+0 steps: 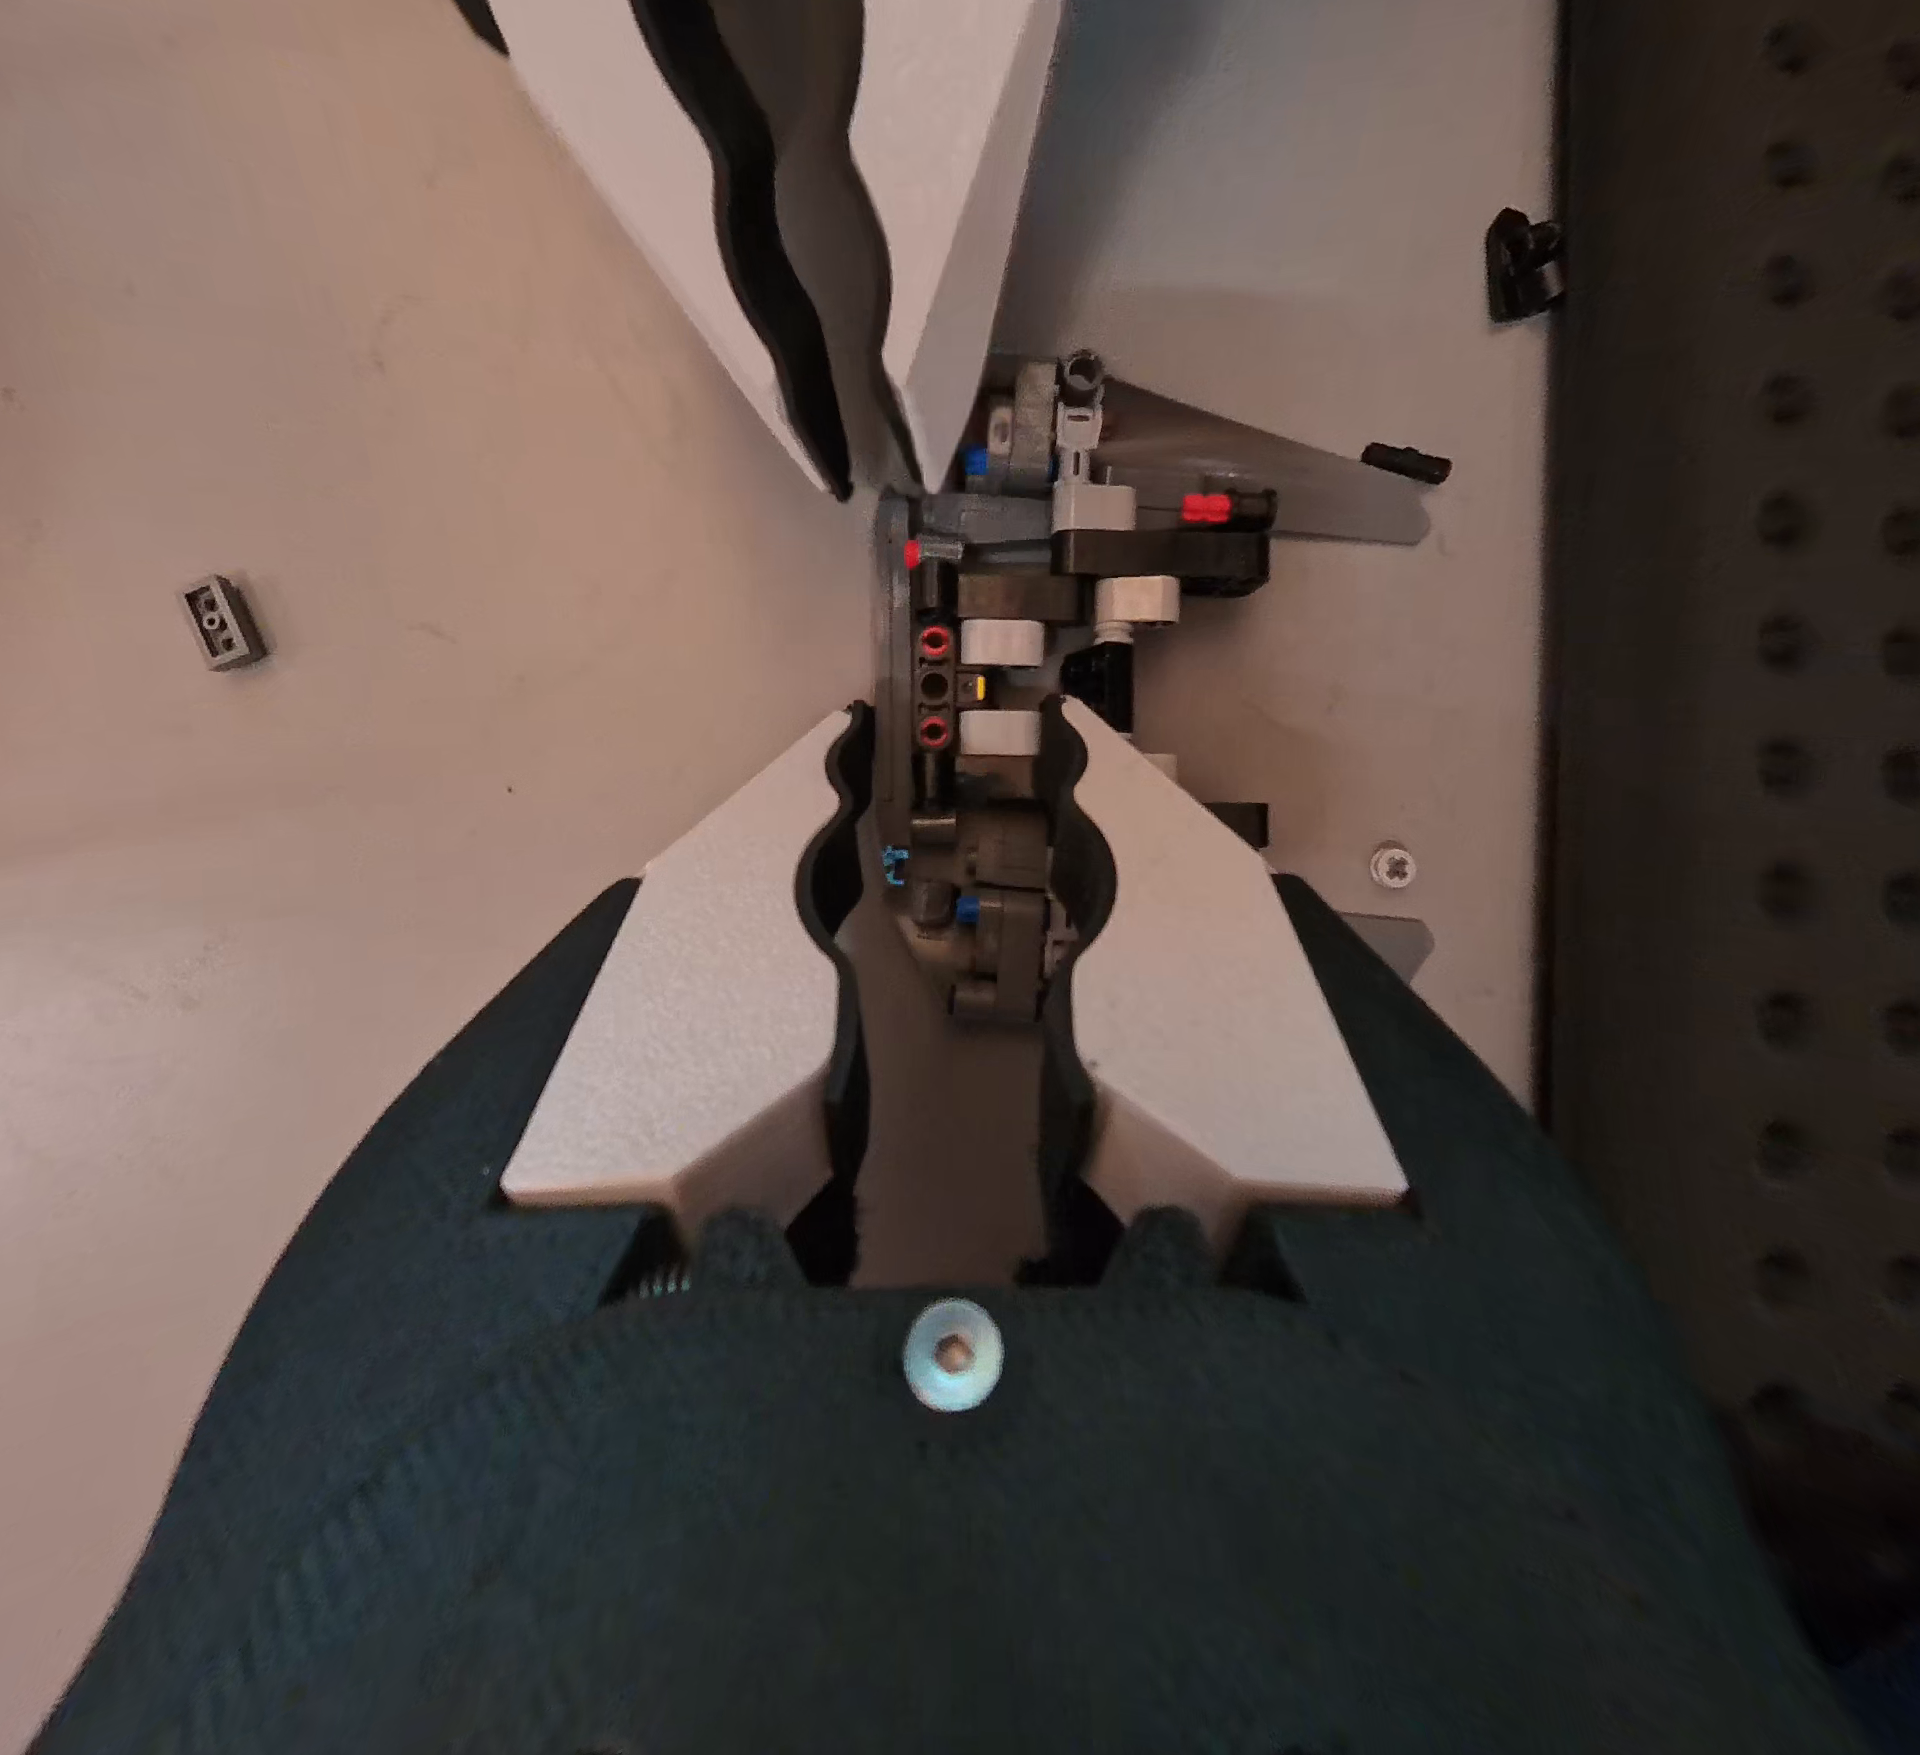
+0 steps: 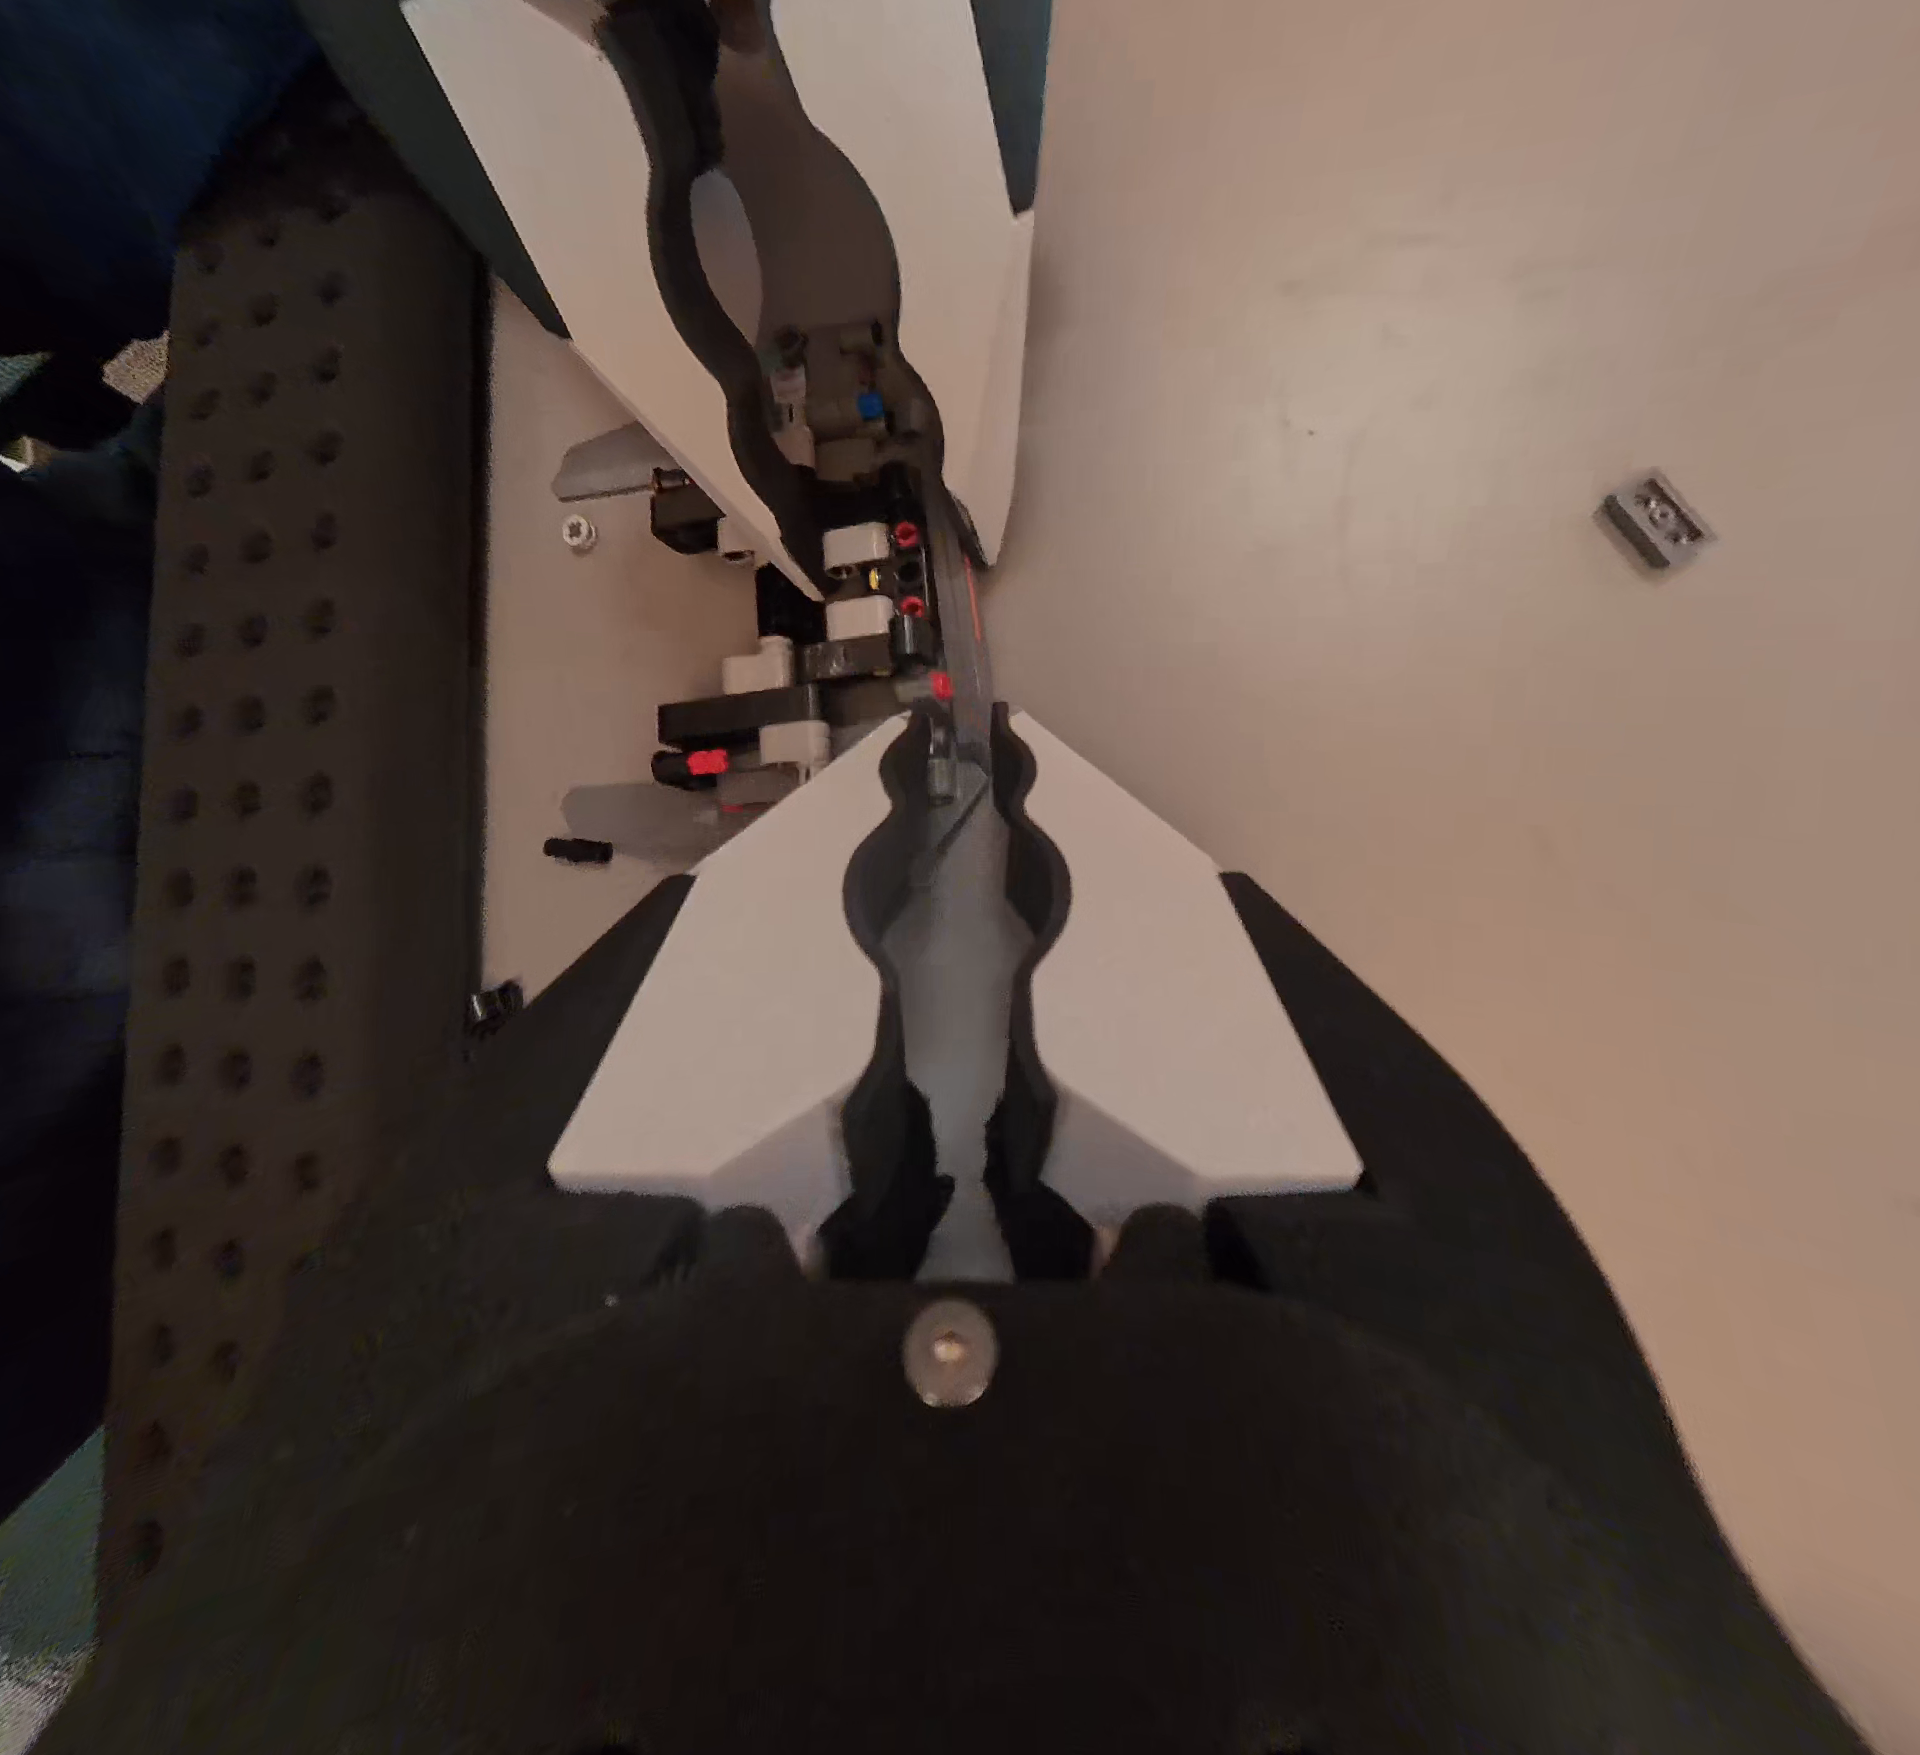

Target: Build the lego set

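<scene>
Beige counter below, and the model hangs mid-air: left claw pinching its dark end, right claw nipping the thin grey panel. Light, stiff, but pin-jointed (pops apart easily), so grip beams, not panels.

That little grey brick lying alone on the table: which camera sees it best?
The left wrist view. The grey brick lies there alone on the pale table, fairly sharp, its hollowed face towards the camera. The right wrist view also shows it, unobstructed, but slightly smaller and softer near the frame's right side.
</scene>
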